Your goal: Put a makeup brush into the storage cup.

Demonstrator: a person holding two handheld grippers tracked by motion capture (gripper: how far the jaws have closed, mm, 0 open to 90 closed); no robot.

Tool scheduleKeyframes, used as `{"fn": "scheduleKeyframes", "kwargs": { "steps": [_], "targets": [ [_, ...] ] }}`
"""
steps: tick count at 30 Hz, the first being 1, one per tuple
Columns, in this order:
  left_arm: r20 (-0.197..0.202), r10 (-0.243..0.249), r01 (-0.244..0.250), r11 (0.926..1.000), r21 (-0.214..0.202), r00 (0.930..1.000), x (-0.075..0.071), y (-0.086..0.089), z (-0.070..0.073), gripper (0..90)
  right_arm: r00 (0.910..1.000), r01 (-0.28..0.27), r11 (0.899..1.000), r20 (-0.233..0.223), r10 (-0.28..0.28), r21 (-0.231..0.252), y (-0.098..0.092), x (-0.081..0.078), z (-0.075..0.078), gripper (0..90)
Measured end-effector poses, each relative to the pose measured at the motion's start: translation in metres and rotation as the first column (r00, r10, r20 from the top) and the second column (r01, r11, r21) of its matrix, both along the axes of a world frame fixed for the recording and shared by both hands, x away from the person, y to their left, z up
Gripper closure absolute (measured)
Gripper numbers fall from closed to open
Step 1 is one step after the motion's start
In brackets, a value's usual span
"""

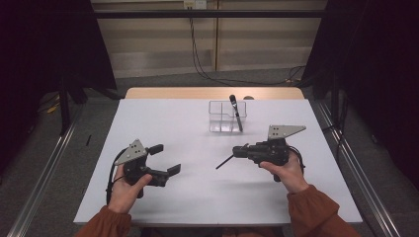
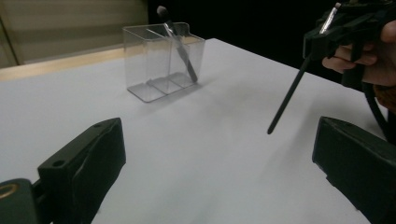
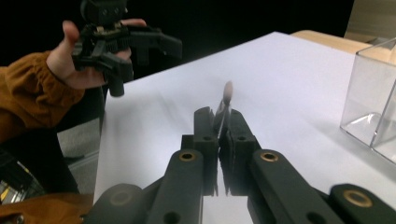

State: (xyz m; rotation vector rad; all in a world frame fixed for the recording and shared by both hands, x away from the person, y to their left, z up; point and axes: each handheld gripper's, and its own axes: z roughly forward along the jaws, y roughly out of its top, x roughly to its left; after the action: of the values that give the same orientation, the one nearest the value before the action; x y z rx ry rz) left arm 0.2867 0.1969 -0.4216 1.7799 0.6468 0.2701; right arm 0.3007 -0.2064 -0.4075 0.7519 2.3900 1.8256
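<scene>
A: Where was the brush [image 1: 225, 161] at that point?

B: Just right of centre in the high view, clenched in the right gripper [image 1: 240, 151], its dark handle angling down-left toward the table [image 1: 163, 123] without clearly touching it.

A: Why held like that?

B: Probably to carry it to the clear organizer [image 1: 226, 117] at upper centre, where another brush [image 1: 236, 112] already leaned in the right-hand compartment.

A: And the left gripper [image 1: 164, 158]?

B: Released, jaws wide, nothing between them, at lower left.

A: Room to move?

B: Bare white surface lay between brush and organizer; the table edges were well apart from both.
</scene>
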Motion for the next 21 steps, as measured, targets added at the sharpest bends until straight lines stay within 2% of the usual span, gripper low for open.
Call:
{"fn": "scheduleKeyframes", "kwargs": {
  "steps": [1,3,4,6,10,11,12,14,16,19,21],
  "targets": [
    [0.003,0.005,-0.005,0.9999,-0.01,1.0,-0.001,0.002,0.001,2.3,1.0,-0.002,1.0,-0.004,0.002,-0.008,0.0,0.0,0.001,86.3],
    [0.005,0.033,-0.033,0.9994,-0.002,0.9994,-0.005,0.006,0.002,2.3,1.0,-0.001,1.0,-0.004,0.001,-0.018,-0.001,0.001,0.002,86.3],
    [0.008,0.037,-0.037,0.9992,0.011,0.9993,-0.006,0.008,0.002,2.2,1.0,0.002,1.0,-0.005,-0.002,-0.023,-0.002,0.002,0.002,86.3],
    [0.014,0.042,-0.042,0.9991,0.009,0.999,-0.009,0.014,0.002,2.3,0.9999,0.011,0.999,-0.005,-0.012,-0.034,-0.003,0.003,0.003,86.3],
    [0.035,0.088,-0.089,0.9957,0.025,0.9955,-0.013,0.023,0.0,2.5,0.9998,0.014,0.999,-0.013,-0.014,-0.05,-0.005,0.004,0.006,86.4],
    [0.031,0.094,-0.094,0.9955,0.011,0.9951,-0.014,0.025,-0.001,2.5,0.9997,0.012,0.999,-0.02,-0.013,-0.052,-0.006,0.004,0.006,86.4],
    [0.026,0.094,-0.094,0.9955,0.002,0.9952,-0.015,0.027,-0.002,2.5,0.9996,0.016,0.999,-0.021,-0.017,-0.052,-0.007,0.005,0.007,86.4],
    [0.04,0.11,-0.111,0.9937,0.015,0.9931,-0.018,0.03,-0.003,2.5,0.9995,0.024,0.998,-0.02,-0.025,-0.056,-0.009,0.005,0.008,86.4],
    [0.038,0.12,-0.12,0.9928,0.003,0.9921,-0.022,0.033,-0.002,2.6,0.999,0.036,0.998,-0.026,-0.037,-0.052,-0.011,0.006,0.008,86.4],
    [0.061,0.126,-0.128,0.9914,0.03,0.9902,-0.028,0.036,-0.001,3.4,0.9981,0.051,0.998,-0.032,-0.053,-0.045,-0.015,0.008,0.009,86.4],
    [0.052,0.13,-0.131,0.9913,0.017,0.9902,-0.03,0.039,-0.002,3.4,0.9975,0.06,0.997,-0.034,-0.061,-0.043,-0.018,0.01,0.01,86.4]
  ]
}}
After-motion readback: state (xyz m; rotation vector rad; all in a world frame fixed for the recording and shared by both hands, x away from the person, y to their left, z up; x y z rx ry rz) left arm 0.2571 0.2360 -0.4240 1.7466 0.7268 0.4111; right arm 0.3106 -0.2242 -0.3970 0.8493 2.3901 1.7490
